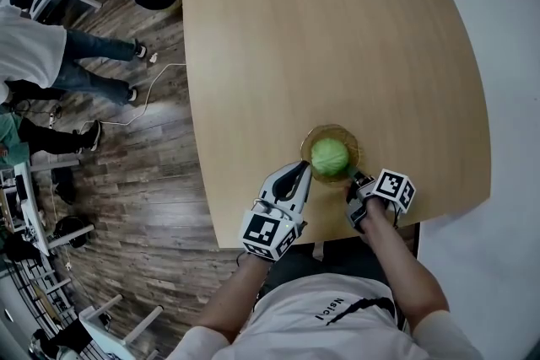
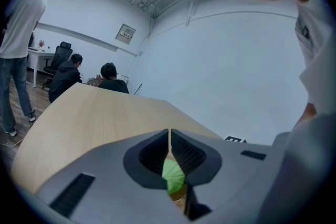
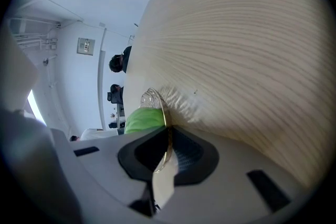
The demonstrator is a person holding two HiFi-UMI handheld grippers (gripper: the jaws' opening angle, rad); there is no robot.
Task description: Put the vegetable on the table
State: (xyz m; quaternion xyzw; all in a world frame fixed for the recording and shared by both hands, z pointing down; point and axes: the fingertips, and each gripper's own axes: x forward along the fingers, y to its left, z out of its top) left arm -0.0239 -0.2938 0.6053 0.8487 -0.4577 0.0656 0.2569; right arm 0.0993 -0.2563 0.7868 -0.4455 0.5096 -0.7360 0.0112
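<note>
Green vegetable [image 1: 329, 156] sits in a clear glass bowl [image 1: 355, 144] near the near edge of the table [image 1: 337, 38], right of centre. Right gripper [image 1: 358, 180]: fingers closed onto the bowl's thin near rim, pinching it. Left gripper [image 1: 301, 171]: fingers pressed together with nothing between them, tips at the bowl's left side.

Vegetable [image 1: 330, 156]: 1 round, pale green leafy head, whole.
Pose: resting in a shallow clear glass bowl [image 1: 353, 139].
Place: lower right of centre in the head view, near the worktop's [image 1: 337, 38] front edge.
</note>
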